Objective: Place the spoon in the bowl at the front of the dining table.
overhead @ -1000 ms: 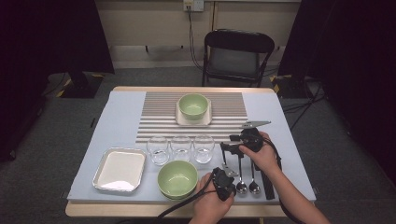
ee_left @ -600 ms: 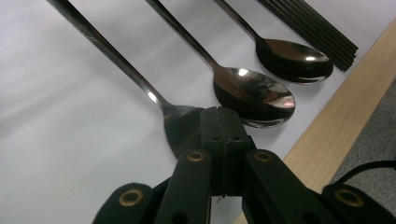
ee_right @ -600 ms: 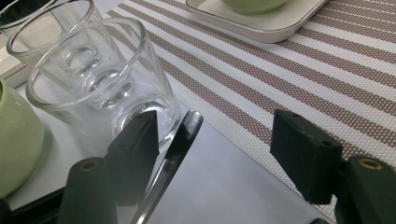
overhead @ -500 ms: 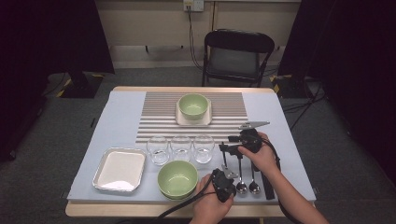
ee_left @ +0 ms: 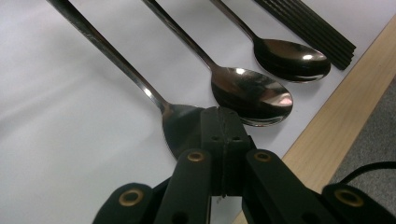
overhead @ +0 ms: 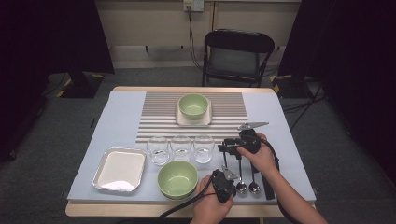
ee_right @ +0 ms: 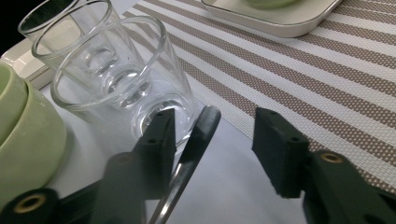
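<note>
Steel spoon [ee_left: 182, 123] lies leftmost of three on the worktop [overhead: 116, 121], its bowl pinched by the left claw [overhead: 227, 179]. Right claw [ee_right: 212, 135], barely shifted over the last second, stays spread around its handle tip, so lifting seems imminent.

Three glasses [overhead: 181, 148] stand behind the bowl [overhead: 177, 179]

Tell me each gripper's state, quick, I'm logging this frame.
Left gripper: shut on the bowl of the nearest spoon.
Right gripper: open, jaws either side of that spoon's handle tip.
</note>
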